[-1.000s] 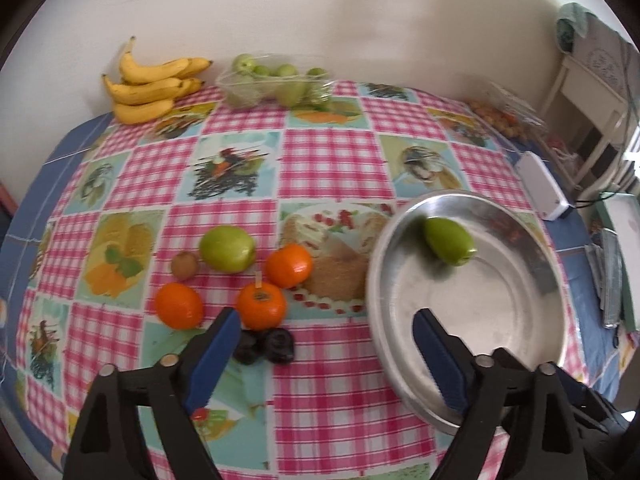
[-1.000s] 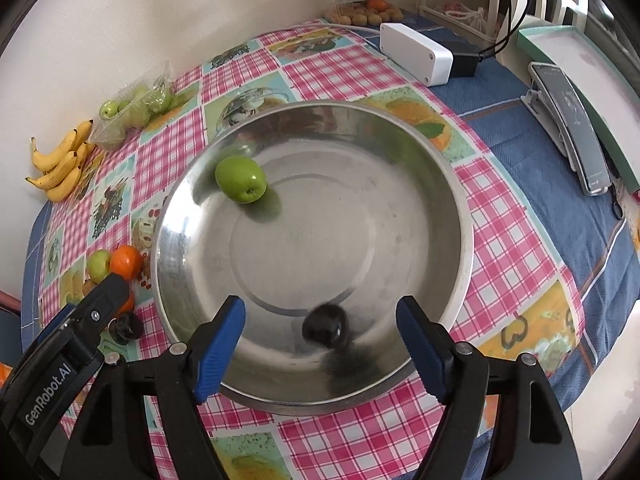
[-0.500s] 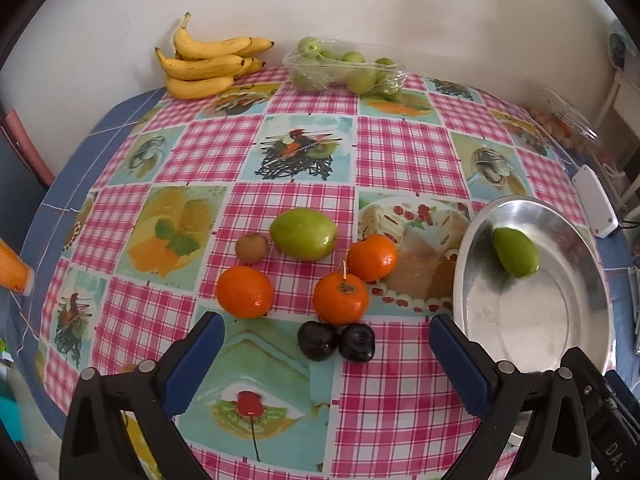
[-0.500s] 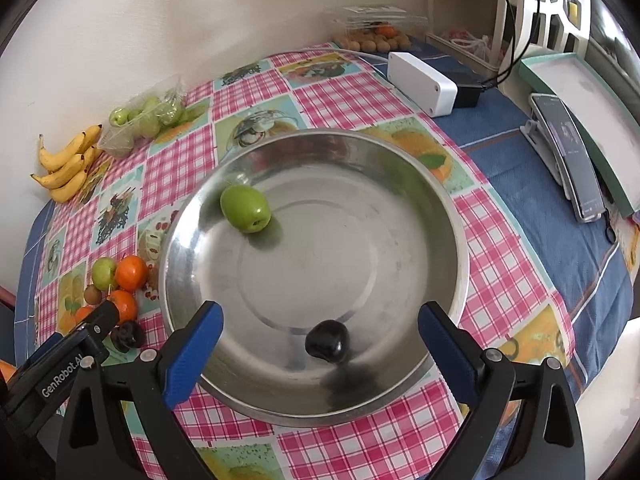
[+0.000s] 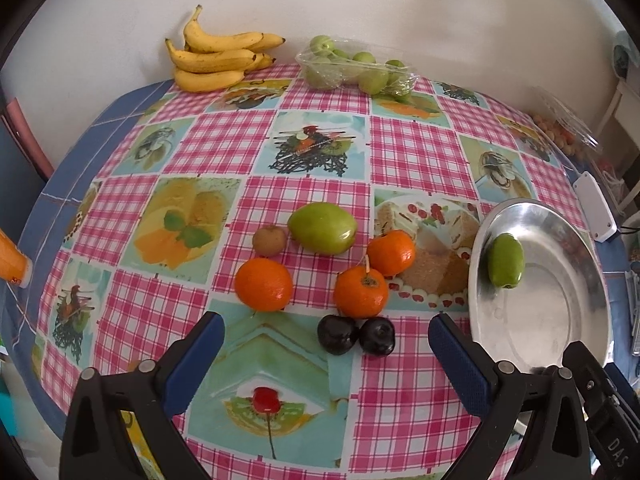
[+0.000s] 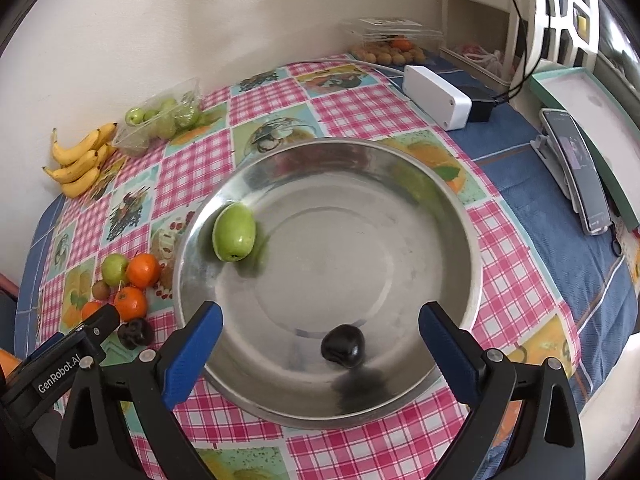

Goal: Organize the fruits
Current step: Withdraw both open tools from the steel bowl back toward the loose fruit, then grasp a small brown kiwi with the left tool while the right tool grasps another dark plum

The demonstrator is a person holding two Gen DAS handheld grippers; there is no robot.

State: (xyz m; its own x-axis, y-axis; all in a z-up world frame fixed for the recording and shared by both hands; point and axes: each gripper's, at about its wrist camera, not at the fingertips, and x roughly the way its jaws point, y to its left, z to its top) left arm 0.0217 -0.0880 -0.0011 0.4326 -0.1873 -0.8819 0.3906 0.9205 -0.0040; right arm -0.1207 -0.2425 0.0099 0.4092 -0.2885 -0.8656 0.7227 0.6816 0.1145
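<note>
A steel bowl (image 6: 472, 264) holds a green fruit (image 6: 234, 233) at its left wall and a dark plum (image 6: 343, 346) near its front. My right gripper (image 6: 318, 354) is open and empty just above the bowl's near rim. My left gripper (image 5: 326, 356) is open and empty, hovering over two dark plums (image 5: 355, 335) on the tablecloth. Beyond them lie three oranges (image 5: 361, 290), a large green fruit (image 5: 322, 228) and a kiwi (image 5: 269, 240). The bowl (image 5: 560, 216) sits to the right in the left wrist view.
Bananas (image 5: 216, 60) and a clear pack of green fruits (image 5: 356, 70) lie at the wall. A white box (image 6: 436, 96), a charger, a phone on a stand (image 6: 580, 176) and a tray of small fruits (image 6: 390, 46) stand right of the bowl.
My left gripper swung left from over the bowl to above the loose fruit, opening wider. My right gripper opened wider and drew back; the dark plum settled near the bowl's front.
</note>
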